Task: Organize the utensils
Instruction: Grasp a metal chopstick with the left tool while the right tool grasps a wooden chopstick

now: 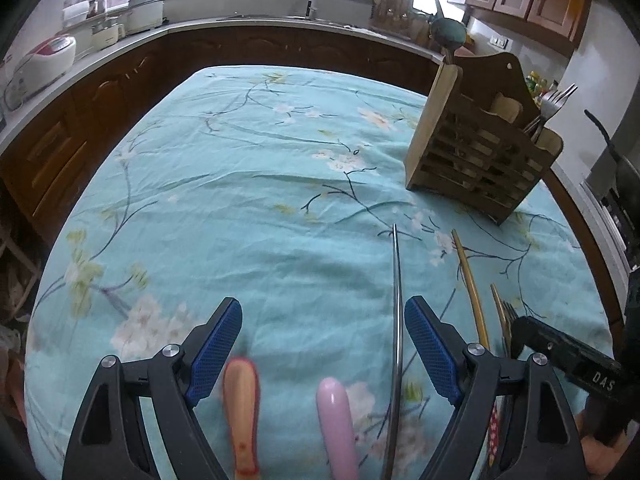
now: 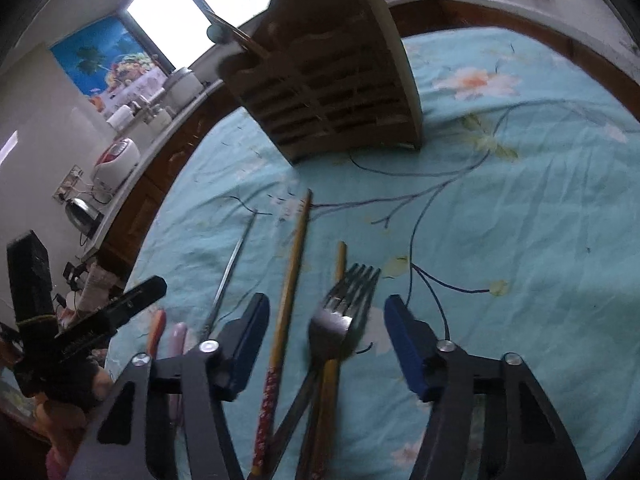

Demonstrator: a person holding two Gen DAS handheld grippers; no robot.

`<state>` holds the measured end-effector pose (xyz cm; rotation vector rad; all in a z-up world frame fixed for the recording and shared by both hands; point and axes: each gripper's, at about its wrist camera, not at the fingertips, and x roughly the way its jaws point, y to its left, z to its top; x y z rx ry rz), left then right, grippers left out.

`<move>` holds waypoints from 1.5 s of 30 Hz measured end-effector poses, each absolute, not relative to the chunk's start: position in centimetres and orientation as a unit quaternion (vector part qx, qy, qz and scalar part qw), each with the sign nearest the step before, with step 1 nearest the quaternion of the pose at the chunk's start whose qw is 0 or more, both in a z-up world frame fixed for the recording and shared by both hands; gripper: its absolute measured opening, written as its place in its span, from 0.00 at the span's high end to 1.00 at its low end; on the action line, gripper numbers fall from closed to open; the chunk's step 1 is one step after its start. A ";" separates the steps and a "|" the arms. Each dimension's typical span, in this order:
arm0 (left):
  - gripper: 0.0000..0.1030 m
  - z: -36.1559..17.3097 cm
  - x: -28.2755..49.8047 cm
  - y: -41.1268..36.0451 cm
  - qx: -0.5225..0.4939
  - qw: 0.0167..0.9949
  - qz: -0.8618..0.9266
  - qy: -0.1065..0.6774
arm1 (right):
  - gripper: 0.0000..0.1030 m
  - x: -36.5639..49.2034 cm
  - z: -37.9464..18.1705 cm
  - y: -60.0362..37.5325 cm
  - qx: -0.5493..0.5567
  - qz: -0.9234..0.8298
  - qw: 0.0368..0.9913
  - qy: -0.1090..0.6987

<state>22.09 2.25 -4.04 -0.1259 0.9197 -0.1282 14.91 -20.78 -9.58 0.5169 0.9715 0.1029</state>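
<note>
A wooden rack (image 1: 476, 148) with slatted sides stands on my tabletop (image 1: 248, 208), which is draped in a turquoise cloth printed with blossoms. Its compartment nearest the cloth's right edge holds a bunch of forks (image 1: 554, 104) standing tines up, and a teal-headed utensil (image 1: 448, 30) rises from the far corner. The rest of the cutlery lies loose on the cloth, well apart from the rack. My left tool (image 1: 323, 326) hangs wide over an orange handle (image 1: 241, 412) and a pink handle (image 1: 335, 420), with a thin steel rod (image 1: 396, 320) running just inside its right finger; its blue pads touch none of them that I can see. My right tool (image 2: 326, 332) stands about half open, its jaws spread on either side of a steel fork (image 2: 344, 312) and two yellow chopsticks (image 2: 290, 280), one with a red patterned end. The fork lies across the shorter chopstick (image 2: 340, 258), tines pointing toward the rack. The pads stand clear of all three. My other tool's dark finger (image 2: 120, 308) shows at the left edge of this view, beside the two coloured handles.
</note>
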 end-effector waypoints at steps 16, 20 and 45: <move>0.26 -7.3 29.9 -2.6 0.009 0.870 -0.101 0.483 | 0.71 16.0 -9.9 -21.8 0.240 0.053 0.843 0.478; 0.29 -8.2 30.7 -3.8 0.029 0.867 -0.102 0.487 | 0.85 16.0 -9.7 -22.0 0.236 0.052 0.845 0.477; 0.78 -7.5 31.9 -3.2 0.024 0.858 -0.127 0.497 | 0.68 23.6 -9.0 -19.1 0.199 0.085 0.852 0.476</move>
